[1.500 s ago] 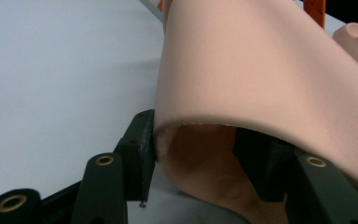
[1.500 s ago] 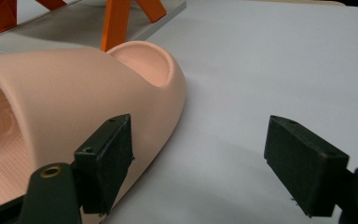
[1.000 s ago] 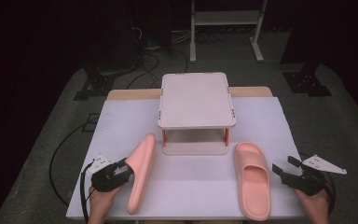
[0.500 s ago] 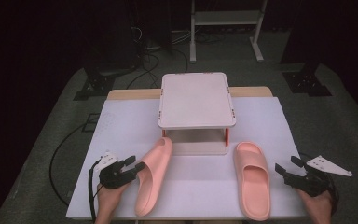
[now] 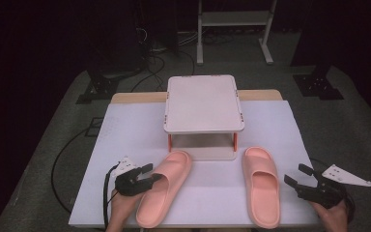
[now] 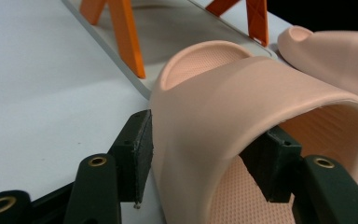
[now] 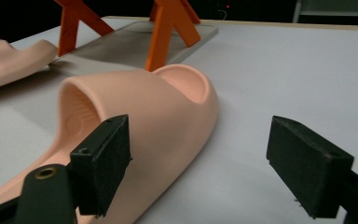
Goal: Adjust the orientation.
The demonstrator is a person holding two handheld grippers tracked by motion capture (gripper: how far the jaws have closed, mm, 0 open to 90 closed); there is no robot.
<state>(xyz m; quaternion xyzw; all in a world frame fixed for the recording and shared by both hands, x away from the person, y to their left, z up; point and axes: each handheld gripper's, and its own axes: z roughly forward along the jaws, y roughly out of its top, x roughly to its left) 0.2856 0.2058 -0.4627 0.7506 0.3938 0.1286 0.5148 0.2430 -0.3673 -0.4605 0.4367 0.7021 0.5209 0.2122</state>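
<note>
A white table is seen w/ a small two-tier rack at mid-back, orange legs under it. Two pink slippers are laid in front: left slipper angled, toe near the rack's base; right slipper straight, approx. parallel to the table edge. The left gripper is set astride the left slipper's strap, one pad outside, one inside; jaws have just been opening, a slight gap is seen at the outer pad. The right gripper is held wide, nothing gripped, just beside the right slipper.
</note>
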